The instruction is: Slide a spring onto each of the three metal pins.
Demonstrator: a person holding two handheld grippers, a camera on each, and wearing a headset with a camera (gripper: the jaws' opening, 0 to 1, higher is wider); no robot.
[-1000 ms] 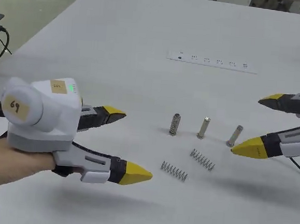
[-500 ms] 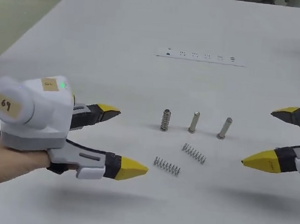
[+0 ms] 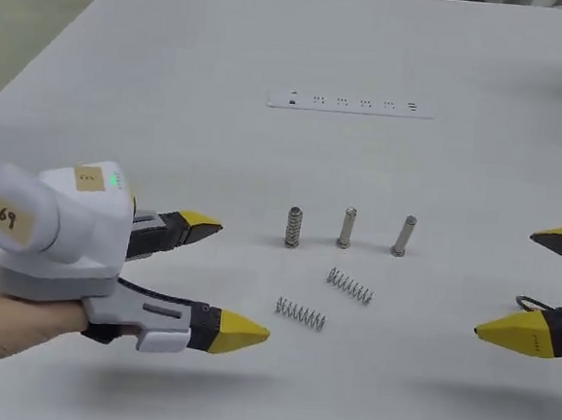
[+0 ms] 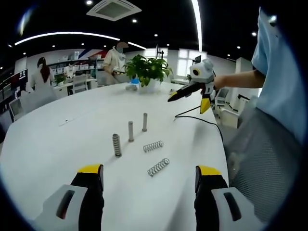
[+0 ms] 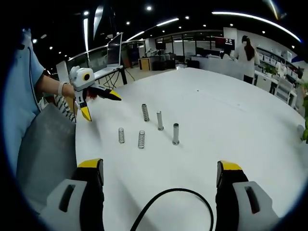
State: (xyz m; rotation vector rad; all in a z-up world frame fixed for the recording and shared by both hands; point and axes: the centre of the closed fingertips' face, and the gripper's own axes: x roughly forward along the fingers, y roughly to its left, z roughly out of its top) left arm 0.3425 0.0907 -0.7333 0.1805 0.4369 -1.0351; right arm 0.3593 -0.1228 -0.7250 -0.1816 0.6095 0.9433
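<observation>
Three metal pins stand upright in a row on the white table. The left pin (image 3: pixel 294 227) carries a spring; the middle pin (image 3: pixel 347 227) and right pin (image 3: pixel 405 235) are bare. Two loose springs (image 3: pixel 350 286) (image 3: pixel 300 314) lie flat in front of them. My left gripper (image 3: pixel 225 279) hovers open to the left of the pins, nothing between its fingers. My right gripper (image 3: pixel 528 285) is open at the right edge, well apart from the pins. The left gripper view has the spring-bearing pin (image 4: pixel 116 145) nearest and the loose springs (image 4: pixel 153 146) beside it.
A white power strip (image 3: pixel 350 104) lies on the table behind the pins. A black cable (image 5: pixel 168 202) curls on the table near my right gripper. Potted plants (image 4: pixel 149 72) stand at the table's far end, and people stand by desks behind.
My right gripper has drawn back to the right, away from the right pin. The left gripper has barely moved. The head camera has shifted, so the whole scene sits further left.
</observation>
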